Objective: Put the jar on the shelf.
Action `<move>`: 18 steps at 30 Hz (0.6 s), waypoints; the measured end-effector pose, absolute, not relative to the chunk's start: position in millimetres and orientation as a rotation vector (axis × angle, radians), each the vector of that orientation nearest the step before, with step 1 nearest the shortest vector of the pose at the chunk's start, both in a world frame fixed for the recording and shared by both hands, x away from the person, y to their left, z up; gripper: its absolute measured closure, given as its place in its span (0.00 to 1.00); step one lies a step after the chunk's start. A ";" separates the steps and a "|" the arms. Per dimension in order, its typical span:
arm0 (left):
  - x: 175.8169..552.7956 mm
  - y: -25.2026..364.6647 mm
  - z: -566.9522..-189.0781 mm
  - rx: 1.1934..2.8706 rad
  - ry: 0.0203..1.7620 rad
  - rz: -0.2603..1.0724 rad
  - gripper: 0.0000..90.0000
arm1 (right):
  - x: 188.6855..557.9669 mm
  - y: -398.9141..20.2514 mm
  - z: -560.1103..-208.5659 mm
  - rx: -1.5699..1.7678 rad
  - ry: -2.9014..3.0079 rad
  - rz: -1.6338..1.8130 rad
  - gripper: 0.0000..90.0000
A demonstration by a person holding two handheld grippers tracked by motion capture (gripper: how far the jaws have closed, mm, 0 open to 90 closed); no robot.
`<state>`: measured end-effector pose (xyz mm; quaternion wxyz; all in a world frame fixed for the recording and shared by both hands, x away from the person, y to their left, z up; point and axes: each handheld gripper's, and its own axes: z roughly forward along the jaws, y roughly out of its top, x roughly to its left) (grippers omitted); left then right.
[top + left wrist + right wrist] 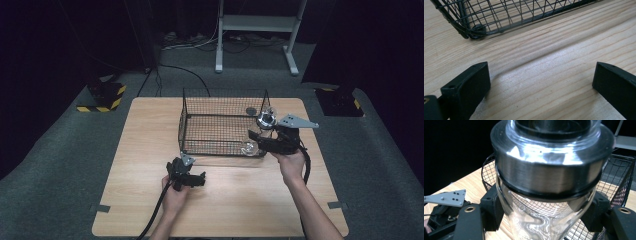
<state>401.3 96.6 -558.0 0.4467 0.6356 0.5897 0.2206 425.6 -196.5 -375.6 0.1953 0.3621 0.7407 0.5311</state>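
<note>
Right gripper, right of centre in the high view, clamped on a glass jar over the basket's right wall. Left gripper spread wide, empty, resting on the table. Smooth glass, narrow pads: could slip, strike the rim, crack.

Clear glass jar with steel collar, upright over basket corner.

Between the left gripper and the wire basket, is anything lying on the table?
No. In the left gripper view only bare table lies between the open left gripper and the wire basket; the high view agrees.
</note>
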 end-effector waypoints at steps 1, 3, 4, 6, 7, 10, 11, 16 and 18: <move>401.3 96.6 -558.0 1.575 1.460 0.546 0.02 | 426.7 -196.4 -375.0 1.015 2.076 1.486 0.35; 401.3 96.6 -558.0 1.574 1.460 0.546 0.02 | 428.8 -196.3 -374.3 1.020 2.075 1.483 0.35; 401.3 96.6 -558.0 1.575 1.460 0.546 0.02 | 429.6 -196.3 -374.1 1.023 2.075 1.483 0.35; 401.3 96.6 -558.0 1.575 1.460 0.546 0.02 | 432.2 -196.5 -373.4 1.029 2.072 1.482 0.35; 401.2 96.7 -558.0 1.575 1.460 0.546 0.02 | 433.3 -196.7 -372.9 1.031 2.069 1.481 0.35; 401.3 96.7 -558.0 1.575 1.460 0.547 0.02 | 436.7 -196.9 -370.9 1.039 2.058 1.483 0.35; 401.3 96.7 -558.0 1.575 1.460 0.547 0.02 | 437.4 -196.8 -370.6 1.040 2.057 1.484 0.35; 401.3 96.6 -558.0 1.574 1.460 0.546 0.02 | 439.9 -195.9 -370.3 1.036 2.060 1.469 0.35; 401.3 96.7 -558.0 1.575 1.460 0.546 0.02 | 441.7 -195.9 -371.0 1.042 2.061 1.468 0.35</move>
